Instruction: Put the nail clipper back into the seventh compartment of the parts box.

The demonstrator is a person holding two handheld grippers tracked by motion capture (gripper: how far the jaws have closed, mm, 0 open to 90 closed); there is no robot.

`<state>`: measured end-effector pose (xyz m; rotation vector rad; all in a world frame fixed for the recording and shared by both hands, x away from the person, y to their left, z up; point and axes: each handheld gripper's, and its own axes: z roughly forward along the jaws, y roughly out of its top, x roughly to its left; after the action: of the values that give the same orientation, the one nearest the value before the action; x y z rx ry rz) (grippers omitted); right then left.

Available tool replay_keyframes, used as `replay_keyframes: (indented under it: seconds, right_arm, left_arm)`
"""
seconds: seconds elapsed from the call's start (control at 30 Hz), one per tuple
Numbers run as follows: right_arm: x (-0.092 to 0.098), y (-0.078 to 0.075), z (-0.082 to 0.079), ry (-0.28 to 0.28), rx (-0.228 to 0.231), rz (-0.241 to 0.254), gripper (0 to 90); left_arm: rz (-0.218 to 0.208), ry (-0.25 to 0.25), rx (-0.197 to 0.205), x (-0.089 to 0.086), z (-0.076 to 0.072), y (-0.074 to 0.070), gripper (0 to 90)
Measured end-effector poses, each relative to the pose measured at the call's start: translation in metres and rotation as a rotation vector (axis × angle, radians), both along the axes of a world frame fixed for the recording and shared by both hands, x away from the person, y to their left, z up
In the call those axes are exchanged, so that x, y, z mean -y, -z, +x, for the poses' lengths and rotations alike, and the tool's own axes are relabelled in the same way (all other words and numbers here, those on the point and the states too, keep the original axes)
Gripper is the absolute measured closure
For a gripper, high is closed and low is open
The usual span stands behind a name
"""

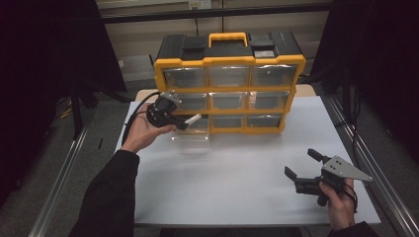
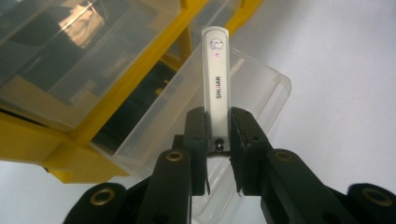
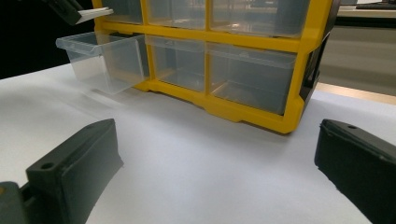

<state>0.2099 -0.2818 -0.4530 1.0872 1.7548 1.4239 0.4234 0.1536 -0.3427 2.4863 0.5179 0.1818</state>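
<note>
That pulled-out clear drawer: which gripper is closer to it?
Left. The left gripper hovers right above the open drawer, holding a white nail clipper. The right gripper sits far off near the table's front right corner.

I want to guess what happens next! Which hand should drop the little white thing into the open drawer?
The left. Its left gripper already pinches the white nail clipper right above the pulled-out clear drawer of the yellow organizer. The right gripper is open, holds nothing, and sits far off near the table's front edge.
</note>
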Motion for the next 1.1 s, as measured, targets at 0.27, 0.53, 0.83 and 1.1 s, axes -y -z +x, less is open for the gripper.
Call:
replay_keyframes:
  seconds: [0.27,0.53,0.83,1.1]
  right_arm:
    - [0.000,0.000,0.000,0.002,0.004,-0.002,0.0]
    - [0.000,0.000,0.001,0.003,-0.003,0.001,0.0]
    - [0.000,0.001,0.002,0.001,-0.005,-0.002,0.0]
    - [-0.001,0.001,0.002,-0.001,-0.015,-0.007,0.0]
  left_arm:
    - [-0.012,-0.042,-0.027,0.004,0.002,0.009,78.0]
    - [-0.003,-0.031,-0.048,0.011,0.003,0.016,78.0]
    - [0.050,-0.025,-0.057,0.011,0.008,0.022,78.0]
    - [0.019,-0.060,-0.071,0.012,0.009,0.028,78.0]
